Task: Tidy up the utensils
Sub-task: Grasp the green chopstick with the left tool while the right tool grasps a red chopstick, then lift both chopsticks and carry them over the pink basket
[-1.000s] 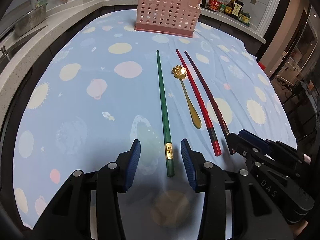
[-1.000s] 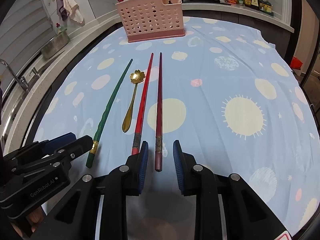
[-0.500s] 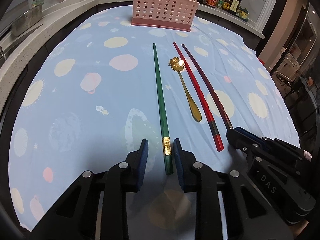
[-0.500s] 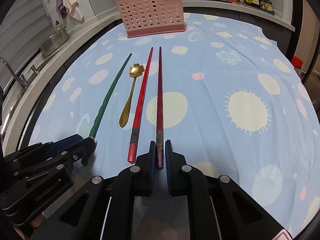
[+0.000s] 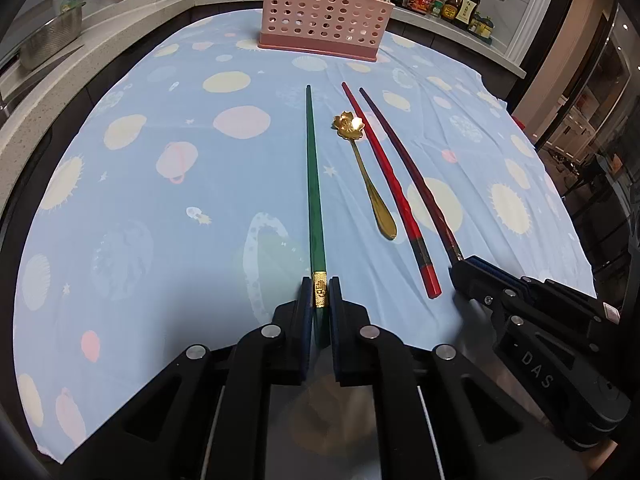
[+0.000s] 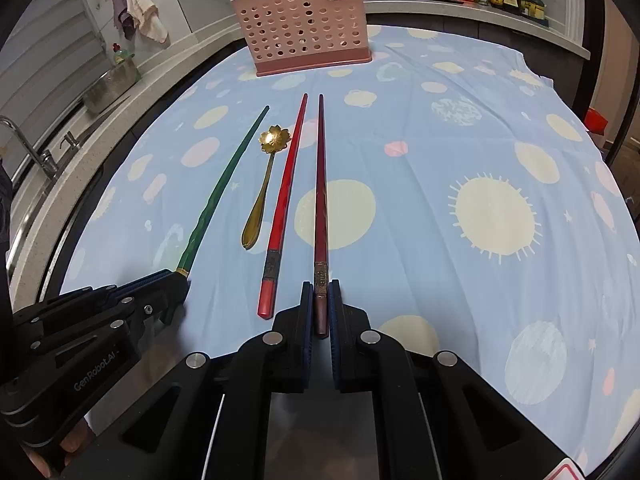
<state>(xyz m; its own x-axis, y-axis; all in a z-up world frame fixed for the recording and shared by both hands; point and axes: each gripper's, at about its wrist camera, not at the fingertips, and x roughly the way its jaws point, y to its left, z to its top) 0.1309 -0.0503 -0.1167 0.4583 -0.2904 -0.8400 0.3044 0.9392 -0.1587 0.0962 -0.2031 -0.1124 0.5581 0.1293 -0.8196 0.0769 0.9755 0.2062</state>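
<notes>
Both sets of jaws have closed since a second ago: our left gripper went from spread wide around the green chopstick to pinching it at its gold band, and our right gripper now pinches the dark maroon chopstick near its butt end. Neither stick looks lifted; both lie on the cloth pointing toward the pink utensil basket at the far edge of the surface.

Between the two held sticks lie the gold flower spoon and the red chopstick, untouched, close together but apart from each other. We see the red chopstick just beside the maroon one, almost parallel.

Room: the blue planet-print tablecloth is bare to the left of the green chopstick and bare to the right of the maroon one, out to the cloth's edges. A stone counter rim runs along the left; a sink faucet shows there in the right wrist view. Sauce bottles stand on the far counter, well behind the basket; their labels are too small to read.

Writing: "DAS" is on our right gripper's body as seen from the left wrist view, "GenRobot.AI" on our left gripper's body as seen from the right wrist view.
</notes>
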